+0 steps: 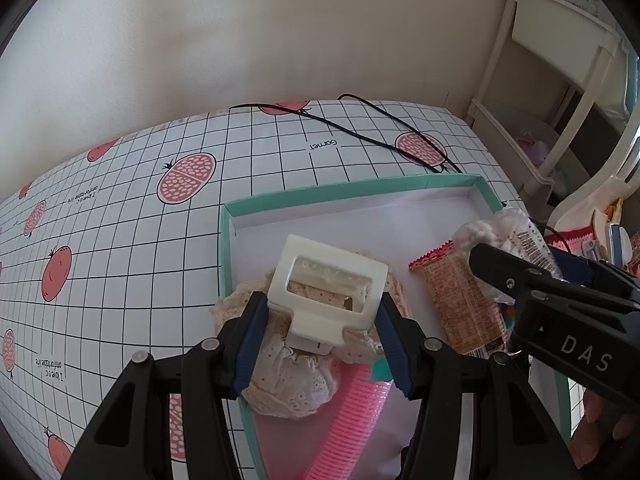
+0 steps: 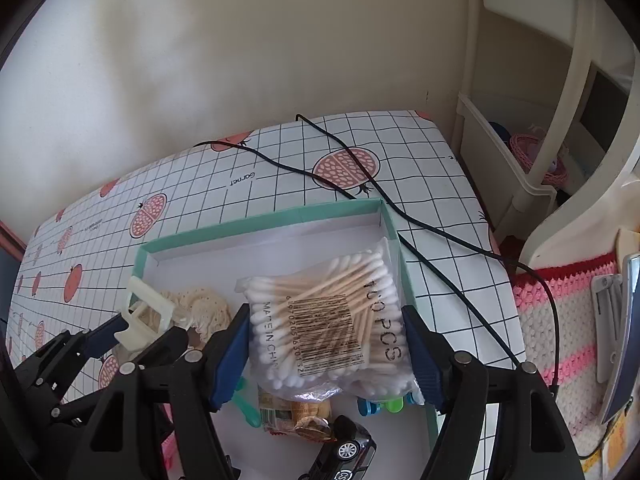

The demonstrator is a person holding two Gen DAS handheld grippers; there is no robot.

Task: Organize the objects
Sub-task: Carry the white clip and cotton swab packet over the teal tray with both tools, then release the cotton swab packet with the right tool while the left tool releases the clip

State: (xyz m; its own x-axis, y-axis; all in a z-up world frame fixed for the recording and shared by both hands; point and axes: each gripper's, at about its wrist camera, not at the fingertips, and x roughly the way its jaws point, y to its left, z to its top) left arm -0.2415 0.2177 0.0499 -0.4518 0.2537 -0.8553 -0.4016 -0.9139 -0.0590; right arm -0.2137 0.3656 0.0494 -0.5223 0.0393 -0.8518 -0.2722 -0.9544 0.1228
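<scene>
My left gripper is shut on a cream hair claw clip, held just over a beige lace scrunchie at the left end of a shallow green-rimmed box. A pink comb and an orange snack packet lie in the same box. In the right wrist view my right gripper is shut on a clear bag of cotton swabs over the right side of the box. The left gripper with the clip shows at the left.
A toy car, a snack packet and small coloured clips lie in the box's near end. A black cable runs across the pomegranate-print tablecloth behind the box. A cream shelf unit and a pink crochet mat stand at the right.
</scene>
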